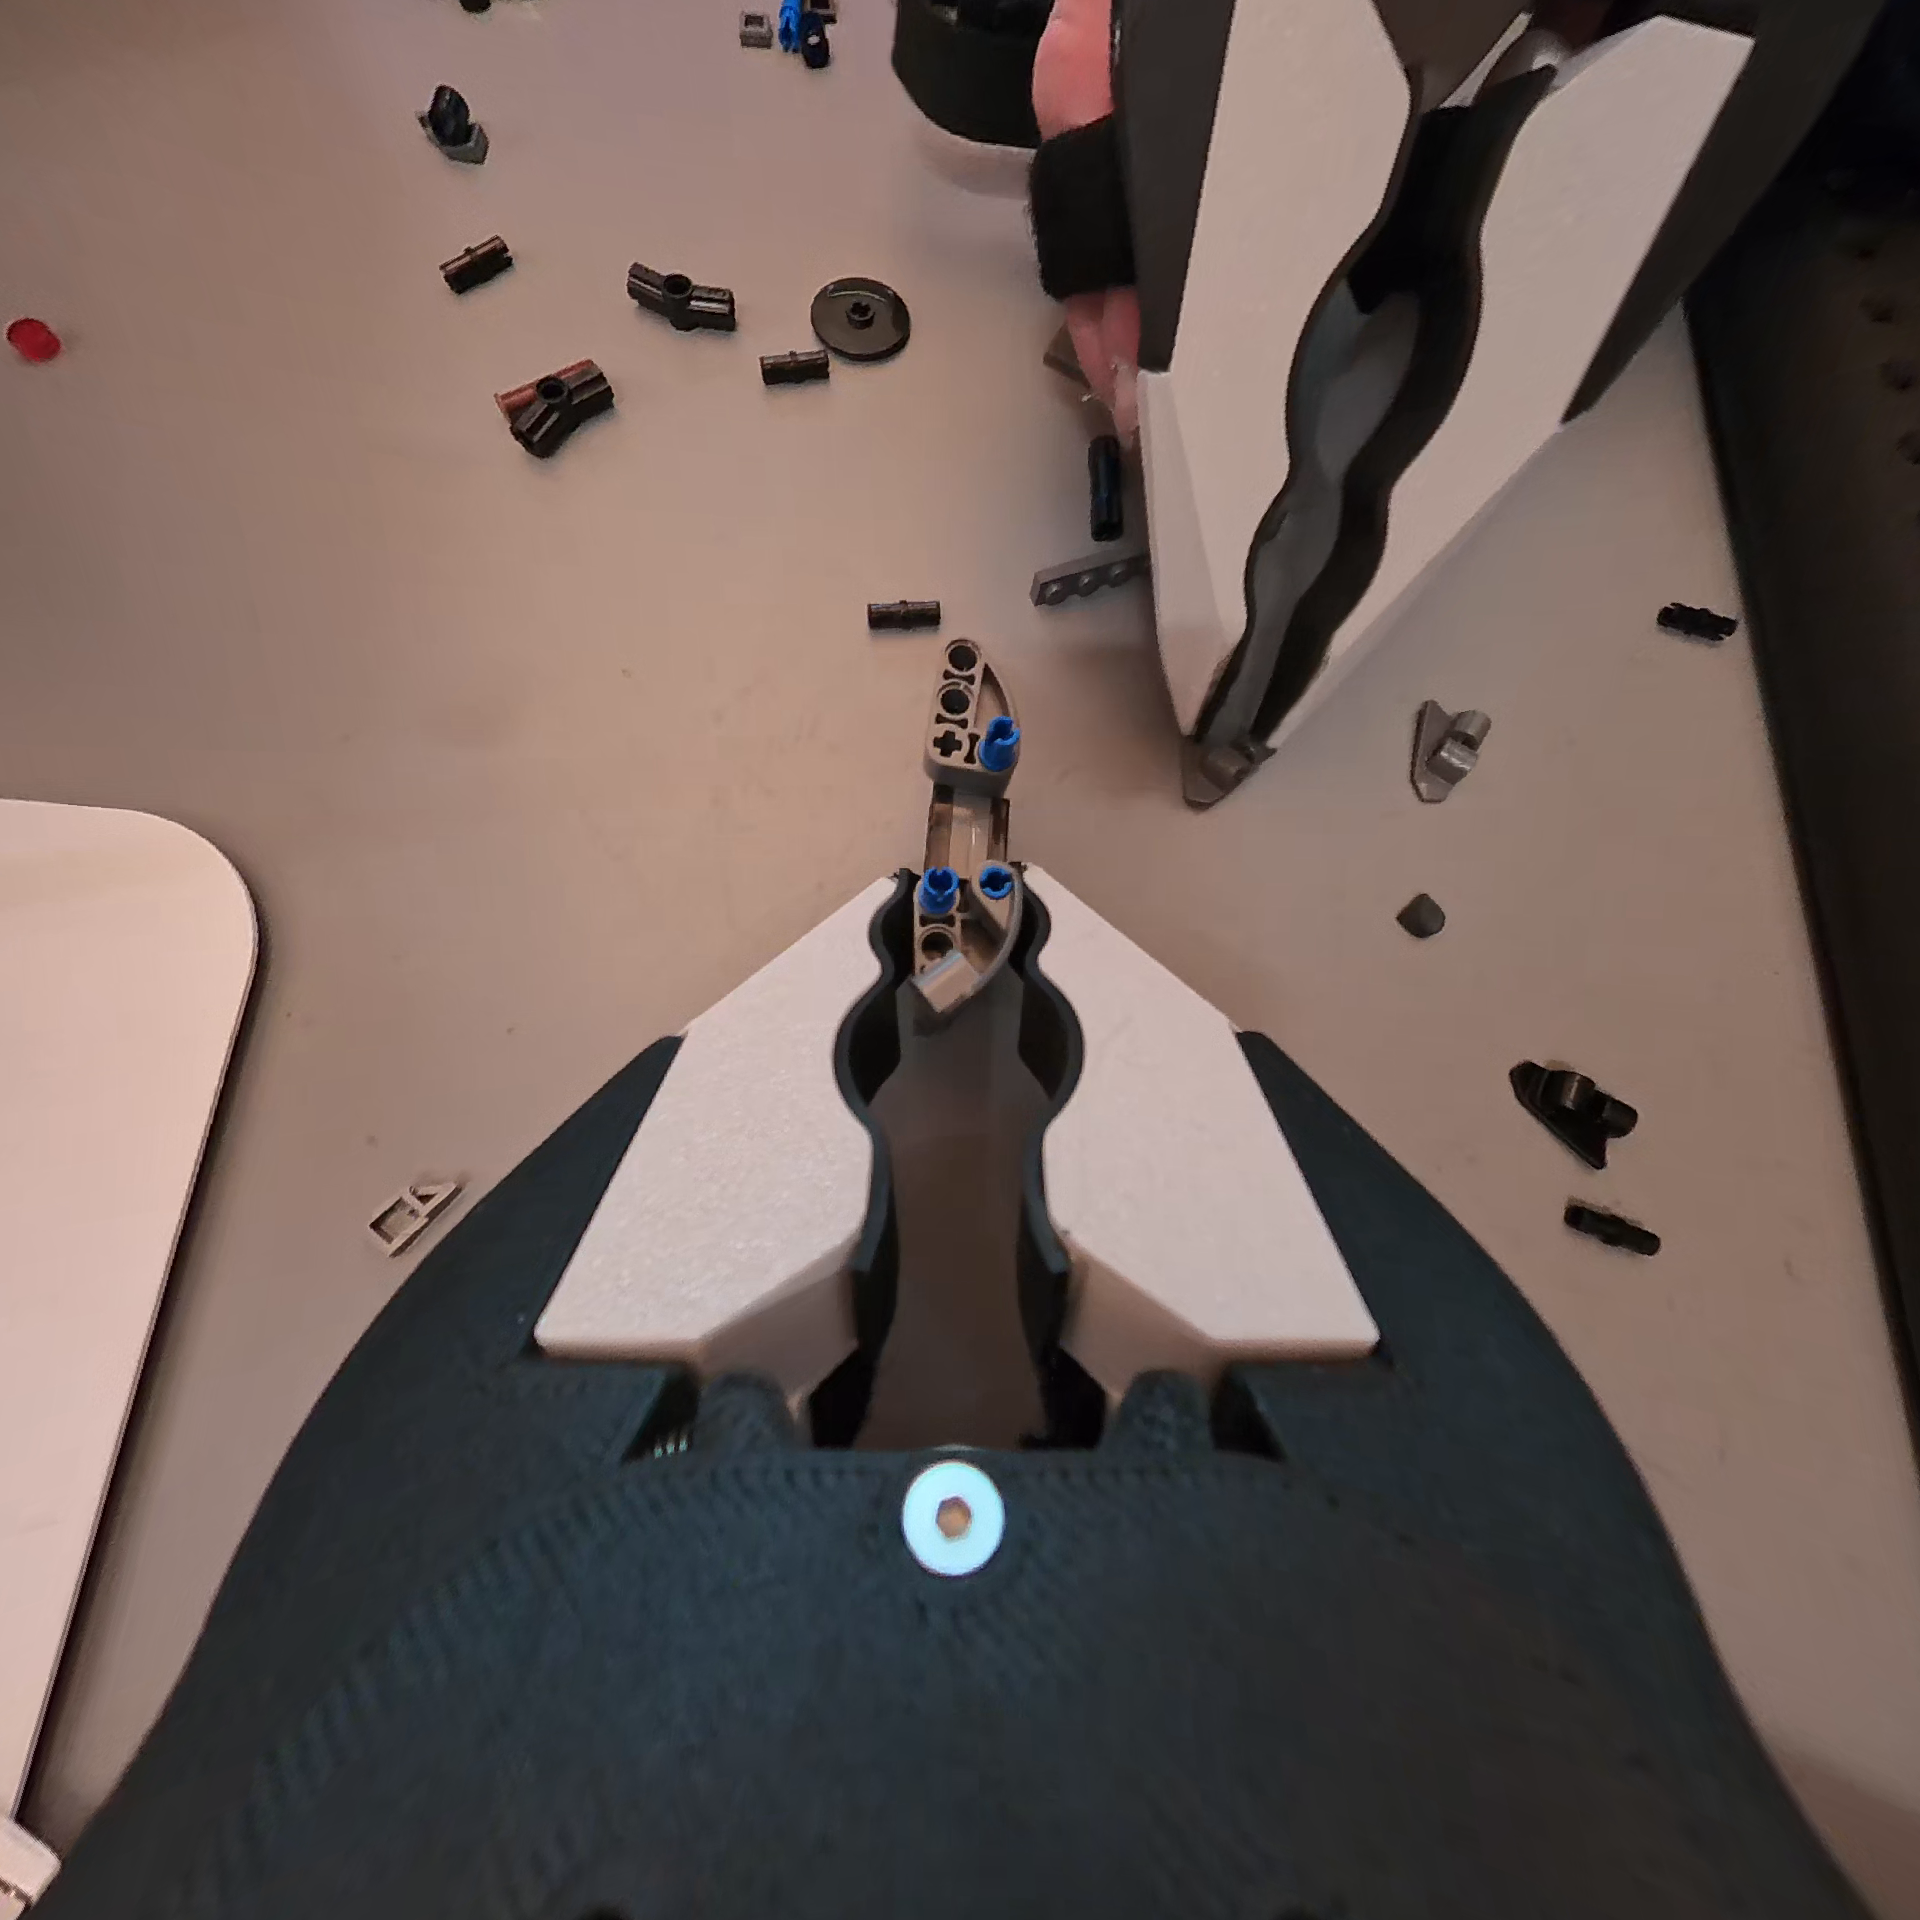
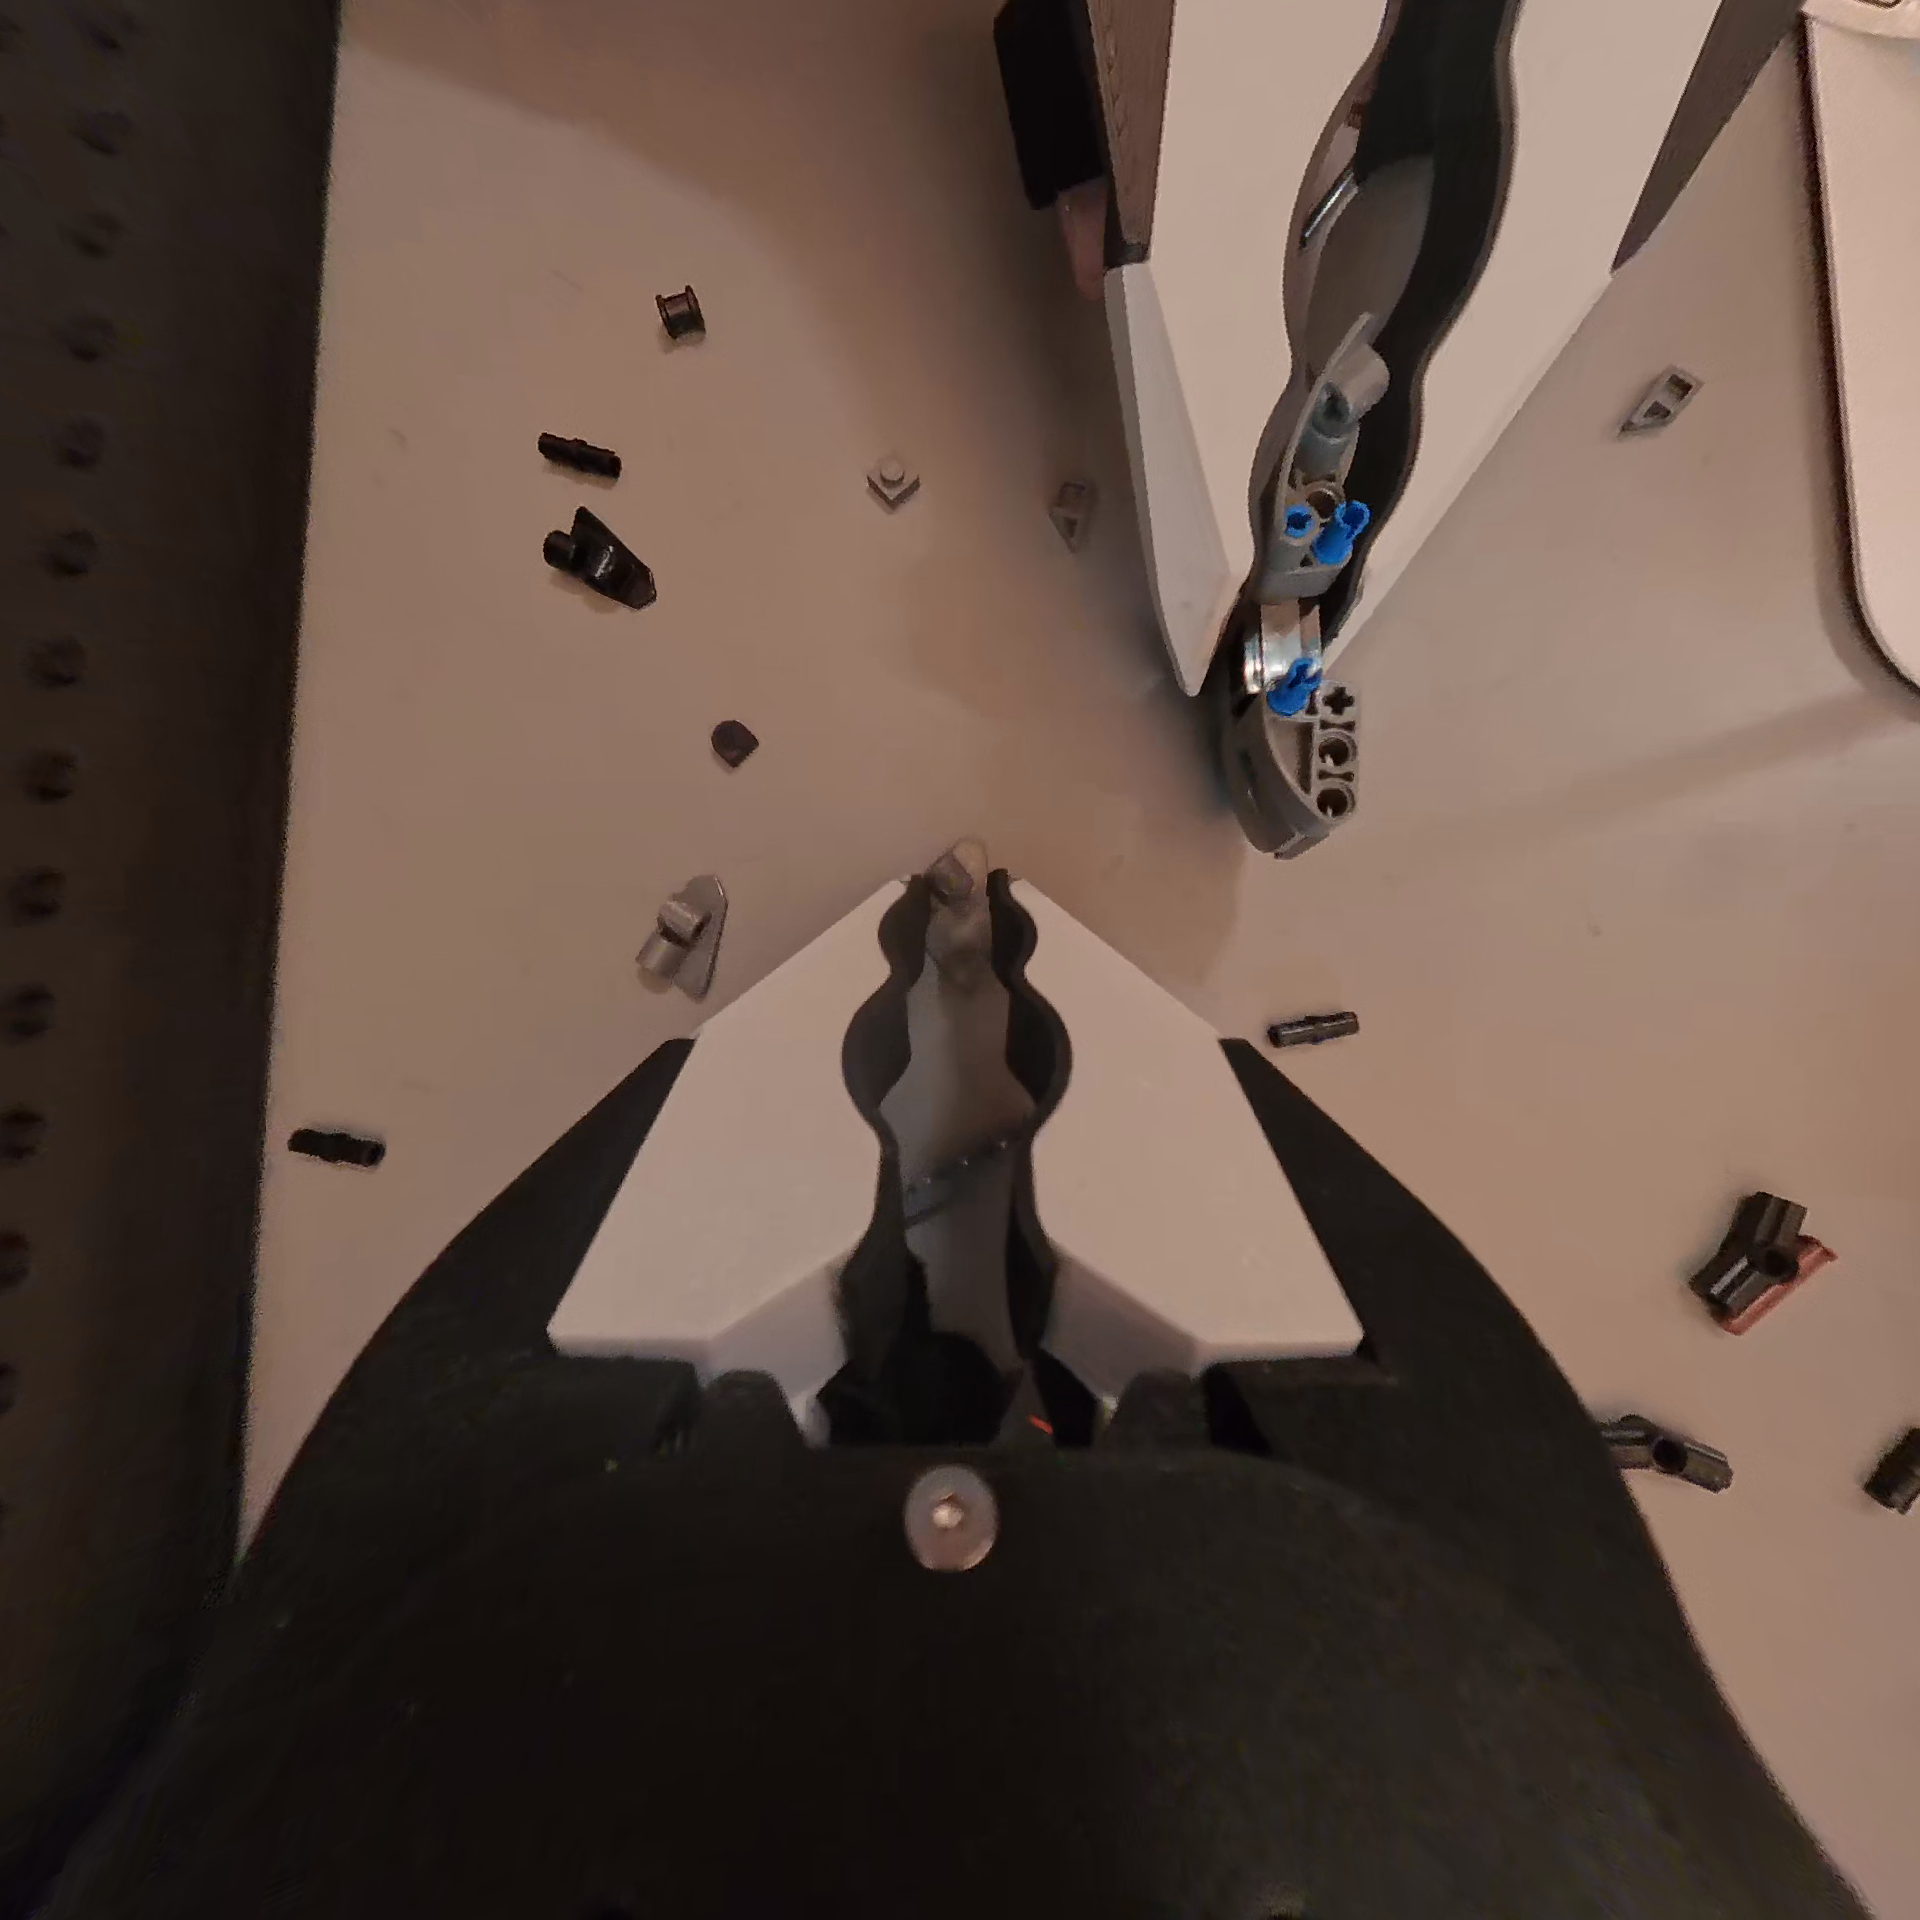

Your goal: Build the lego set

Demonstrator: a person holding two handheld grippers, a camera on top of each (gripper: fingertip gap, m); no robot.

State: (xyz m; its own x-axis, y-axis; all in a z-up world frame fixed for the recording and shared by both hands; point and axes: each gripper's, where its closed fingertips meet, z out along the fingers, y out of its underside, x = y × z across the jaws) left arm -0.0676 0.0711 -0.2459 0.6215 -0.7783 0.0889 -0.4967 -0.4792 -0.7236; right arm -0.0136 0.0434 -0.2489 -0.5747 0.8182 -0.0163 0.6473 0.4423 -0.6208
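Grey lego assembly (image 1: 961, 831) pinched in left gripper (image 1: 961, 883), jaws level.

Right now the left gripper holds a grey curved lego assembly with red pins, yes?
Not quite: the pins are blue, not red. The left wrist view shows the left gripper shut on the grey curved lego assembly.

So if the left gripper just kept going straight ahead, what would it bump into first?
Probably the small black pin, lying just beyond the grey curved assembly that the left gripper holds; depth is hard to judge.
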